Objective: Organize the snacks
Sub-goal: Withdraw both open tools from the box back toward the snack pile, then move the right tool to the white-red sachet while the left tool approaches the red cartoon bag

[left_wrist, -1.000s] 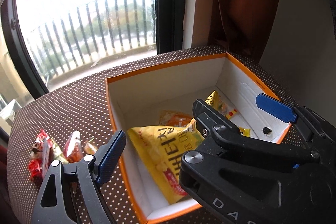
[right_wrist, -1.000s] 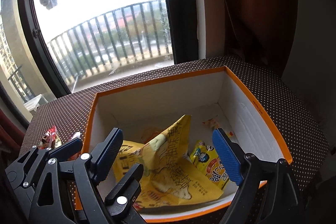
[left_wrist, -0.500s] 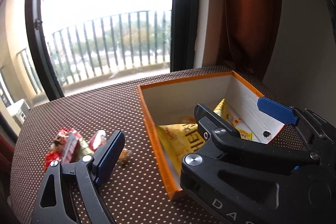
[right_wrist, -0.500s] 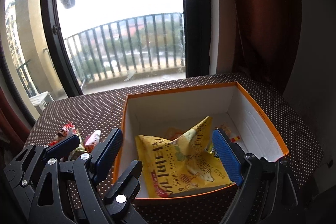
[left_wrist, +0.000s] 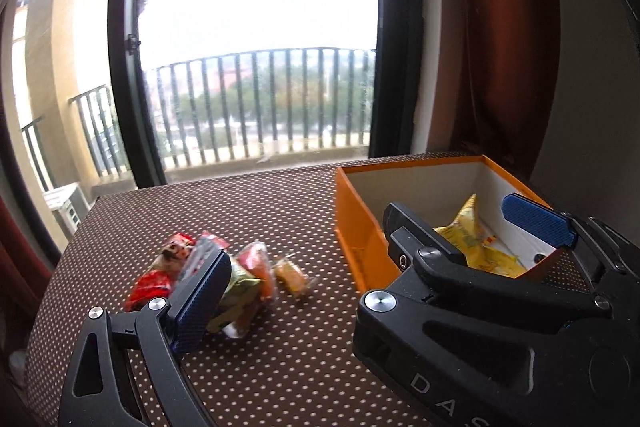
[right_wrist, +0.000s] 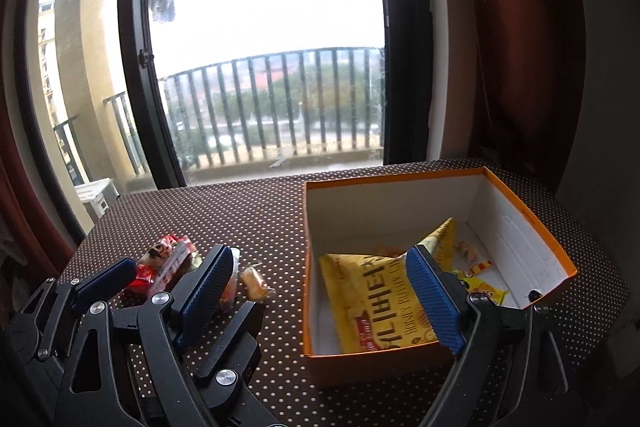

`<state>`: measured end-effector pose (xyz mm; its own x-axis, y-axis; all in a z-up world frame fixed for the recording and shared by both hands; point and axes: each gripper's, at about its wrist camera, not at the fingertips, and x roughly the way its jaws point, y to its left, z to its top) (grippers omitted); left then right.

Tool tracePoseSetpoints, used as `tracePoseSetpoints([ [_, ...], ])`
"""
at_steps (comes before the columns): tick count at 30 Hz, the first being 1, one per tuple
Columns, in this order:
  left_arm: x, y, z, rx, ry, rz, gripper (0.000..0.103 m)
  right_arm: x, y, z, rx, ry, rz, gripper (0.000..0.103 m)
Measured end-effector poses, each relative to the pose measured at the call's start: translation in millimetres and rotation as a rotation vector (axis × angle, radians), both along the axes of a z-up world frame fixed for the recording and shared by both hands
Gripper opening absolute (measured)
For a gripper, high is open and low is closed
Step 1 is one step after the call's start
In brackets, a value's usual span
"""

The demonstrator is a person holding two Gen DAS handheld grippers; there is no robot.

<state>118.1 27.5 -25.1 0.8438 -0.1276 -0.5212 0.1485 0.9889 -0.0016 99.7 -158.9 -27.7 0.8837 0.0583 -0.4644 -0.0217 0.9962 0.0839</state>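
Note:
An orange box (right_wrist: 532, 227) with white walls stands on the dotted brown table; it shows in the left wrist view too (left_wrist: 352, 227). In it lie a large yellow chip bag (right_wrist: 372, 291) and small yellow packets (right_wrist: 486, 293). A pile of small snacks (left_wrist: 176, 263) in red, green and orange wrappers lies left of the box, with a small orange candy (right_wrist: 256, 283) beside it. My left gripper (left_wrist: 372, 263) is open and empty, above the table between pile and box. My right gripper (right_wrist: 324, 295) is open and empty near the box's front left corner.
The table (right_wrist: 260, 211) has a brown cloth with white dots. A large window with a black frame (right_wrist: 404, 67) and balcony railing stands behind it. A dark red curtain (right_wrist: 500, 47) hangs at the right, close to the box's far corner.
Both grippers have pulled back and up away from the box and shifted left. The snack pile on the table has come into fuller view. Both grippers stay open.

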Motion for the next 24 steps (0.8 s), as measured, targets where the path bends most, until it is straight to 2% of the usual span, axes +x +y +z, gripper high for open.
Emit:
tracePoseSetpoints([
  [12,-8,46,-22,-0.026,0.021,0.064,0.096,4,44,-22,0.018,-0.004,0.119,0.09],
  [24,-2,80,-45,0.032,0.051,0.147,0.095,19,83,-50,0.018,0.056,0.218,0.09],
])
